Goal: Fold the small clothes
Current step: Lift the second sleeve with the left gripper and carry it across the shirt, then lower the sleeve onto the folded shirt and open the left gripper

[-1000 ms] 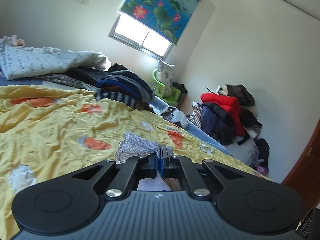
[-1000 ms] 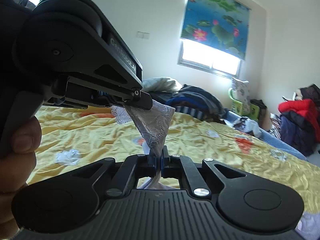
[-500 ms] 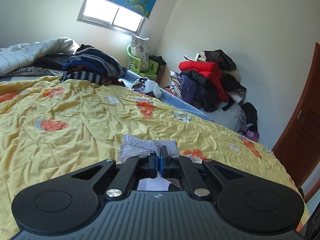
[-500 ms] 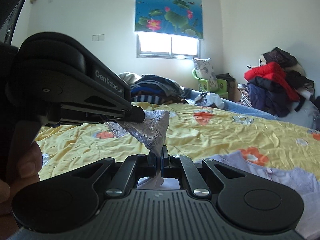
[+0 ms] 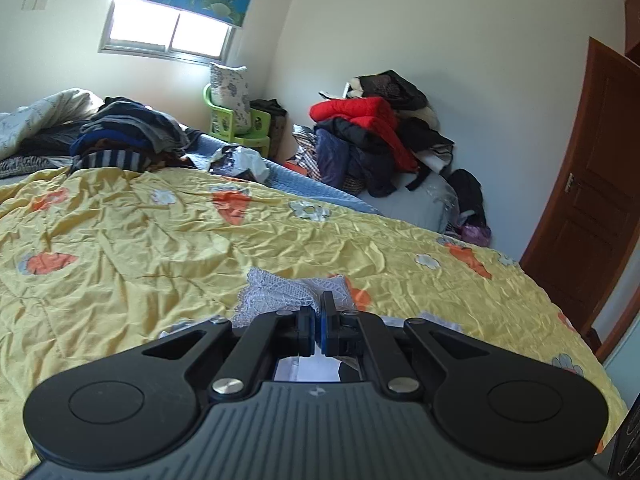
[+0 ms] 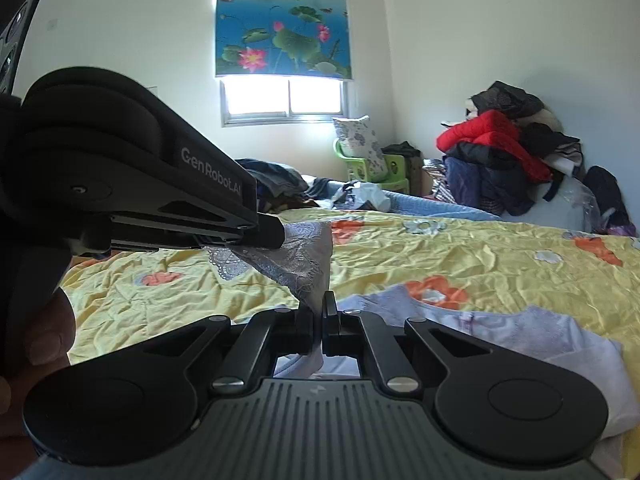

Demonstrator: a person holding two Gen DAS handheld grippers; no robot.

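A small pale lace garment (image 6: pixel 298 258) hangs stretched between both grippers above the yellow flowered bedspread (image 6: pixel 460 256). My right gripper (image 6: pixel 320 308) is shut on its lower corner. My left gripper (image 6: pixel 276 236) comes in from the left of the right wrist view, shut on the upper edge, with a hand (image 6: pixel 40 340) behind it. In the left wrist view the left gripper (image 5: pixel 319 312) is shut on the lace garment (image 5: pixel 280 294), which bunches ahead of the fingers. A pale lilac garment (image 6: pixel 520 332) lies flat on the bedspread to the right.
A heap of dark and striped clothes (image 5: pixel 128 140) and a rumpled quilt (image 5: pixel 36 116) lie at the bed's far end. A green chair with a pillow (image 5: pixel 234 116) stands under the window. A pile with a red jacket (image 5: pixel 368 136) sits against the wall, and a brown door (image 5: pixel 592 200) is at right.
Both grippers swung rightward together with the lace garment still held between them. The views now face the clothes pile and door, and the lilac garment has come into the right wrist view.
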